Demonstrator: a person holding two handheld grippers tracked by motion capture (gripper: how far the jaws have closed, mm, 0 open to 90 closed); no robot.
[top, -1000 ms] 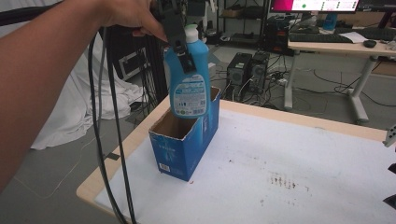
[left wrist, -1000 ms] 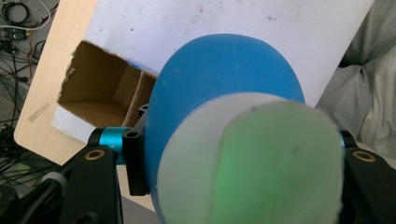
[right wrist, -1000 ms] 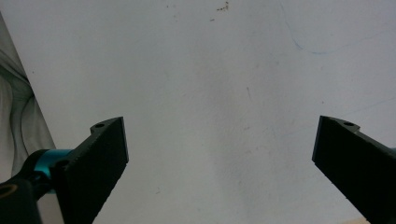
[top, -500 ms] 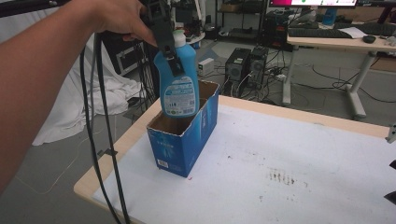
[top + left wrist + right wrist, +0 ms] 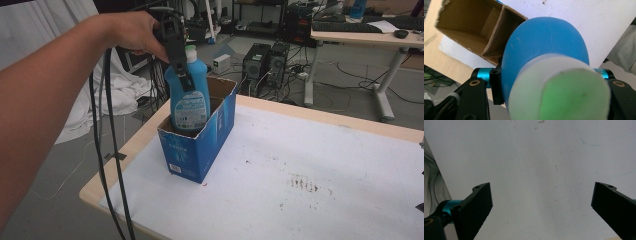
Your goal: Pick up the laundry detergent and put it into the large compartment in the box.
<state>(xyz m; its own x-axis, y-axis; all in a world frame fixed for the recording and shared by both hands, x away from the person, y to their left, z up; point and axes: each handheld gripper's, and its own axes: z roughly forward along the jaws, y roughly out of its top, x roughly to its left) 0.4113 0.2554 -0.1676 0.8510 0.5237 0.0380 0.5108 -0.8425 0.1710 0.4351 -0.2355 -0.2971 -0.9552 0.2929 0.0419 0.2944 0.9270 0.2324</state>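
Observation:
A blue bottle (image 5: 190,102) with a pale green-white cap stands upright, its lower part inside the near compartment of an open blue cardboard box (image 5: 200,150). My left gripper (image 5: 176,52) is shut on the bottle's upper body from the left side, a hand holding it from above. In the left gripper view the bottle (image 5: 544,42) sits between the jaws of my left gripper (image 5: 552,80), with the box's brown inside (image 5: 469,27) below it. My right gripper (image 5: 541,202) is open over the bare white table top (image 5: 536,157), nothing between its jaws.
The box stands near the table's left corner (image 5: 100,192). Black cables (image 5: 107,150) hang from the left gripper beside the table edge. Dark stains (image 5: 302,184) mark the white top. Computer towers (image 5: 265,62) and another desk (image 5: 365,37) lie beyond the table.
The left gripper has lowered the bottle, so its base now sits down inside the box's near compartment. The box has stayed in place.

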